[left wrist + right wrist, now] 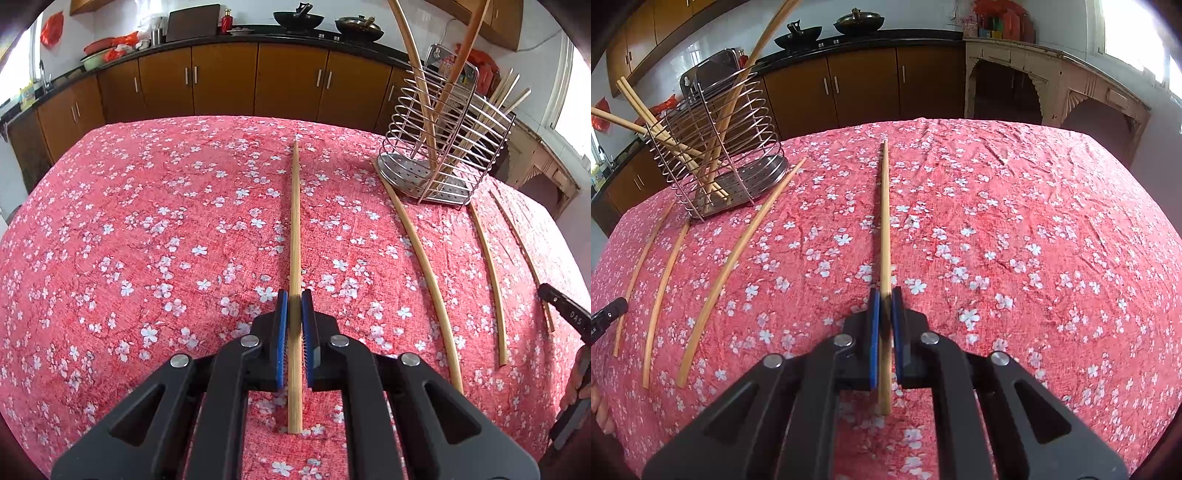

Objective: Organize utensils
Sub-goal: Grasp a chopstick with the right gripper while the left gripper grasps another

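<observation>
the left hand-held gripper (294,295) is clenched on a wooden chopstick (295,236), which runs between its blue pads and points away over the tabletop (147,221), a surface covered by a red cloth with white blossoms. the right hand-held gripper (885,293) likewise grasps its own chopstick (885,221), held the same way, tip out ahead.

in the left wrist view a wire utensil rack (447,147) stands on the far right part of the tabletop, several chopsticks leaning in it. three loose chopsticks lie on the cloth to the right of the held one: the nearest (424,269) has its far end just beside the rack's base, the next (489,284) and the outermost (524,258) lie further right, well apart from the held stick. the black tip of the other gripper shows at the right edge, near the outermost one.

in the right wrist view the same rack (716,147) sits to the far left, with the three loose sticks (738,258) on the cloth between it and the near left edge.

the cloth left of the left gripper and right of the right gripper is bare up to the far edge of the tabletop. beyond that edge are brown cabinets (221,77) and a dark counter with two woks (299,18).
</observation>
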`<state>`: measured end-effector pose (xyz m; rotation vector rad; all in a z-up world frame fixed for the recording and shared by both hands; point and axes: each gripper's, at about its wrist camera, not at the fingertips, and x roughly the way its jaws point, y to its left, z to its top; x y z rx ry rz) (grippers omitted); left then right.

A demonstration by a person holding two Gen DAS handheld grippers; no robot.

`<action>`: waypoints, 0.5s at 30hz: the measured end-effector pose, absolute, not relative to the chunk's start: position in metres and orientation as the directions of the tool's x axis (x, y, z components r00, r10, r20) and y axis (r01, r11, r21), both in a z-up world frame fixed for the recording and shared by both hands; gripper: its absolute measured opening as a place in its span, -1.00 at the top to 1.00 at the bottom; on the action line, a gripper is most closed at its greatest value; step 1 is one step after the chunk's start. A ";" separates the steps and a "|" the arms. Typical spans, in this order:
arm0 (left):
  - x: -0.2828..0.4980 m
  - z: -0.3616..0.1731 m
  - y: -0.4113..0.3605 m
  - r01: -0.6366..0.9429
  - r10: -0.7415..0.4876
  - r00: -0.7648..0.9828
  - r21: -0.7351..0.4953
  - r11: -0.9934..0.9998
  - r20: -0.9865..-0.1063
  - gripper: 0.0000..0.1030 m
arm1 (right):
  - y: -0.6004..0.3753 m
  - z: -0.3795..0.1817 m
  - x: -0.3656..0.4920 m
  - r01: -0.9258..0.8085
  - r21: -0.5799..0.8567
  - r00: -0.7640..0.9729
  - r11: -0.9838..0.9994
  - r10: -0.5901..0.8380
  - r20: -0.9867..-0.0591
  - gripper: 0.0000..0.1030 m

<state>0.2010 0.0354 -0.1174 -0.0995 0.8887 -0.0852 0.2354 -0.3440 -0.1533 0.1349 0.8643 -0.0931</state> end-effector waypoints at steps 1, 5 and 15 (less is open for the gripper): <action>0.201 -0.117 0.038 0.032 -0.125 0.627 -0.135 0.990 -0.769 0.84 | -0.345 -0.153 0.237 0.136 0.083 0.646 0.987 -0.025 -0.763 0.85; 0.201 -0.118 0.041 0.031 -0.139 0.627 -0.153 0.988 -0.766 0.84 | -0.345 -0.152 0.237 0.138 0.080 0.645 0.987 -0.028 -0.764 0.85; 0.201 -0.117 0.040 0.030 -0.125 0.627 -0.136 0.990 -0.769 0.84 | -0.344 -0.151 0.239 0.139 0.082 0.644 0.987 -0.027 -0.764 0.85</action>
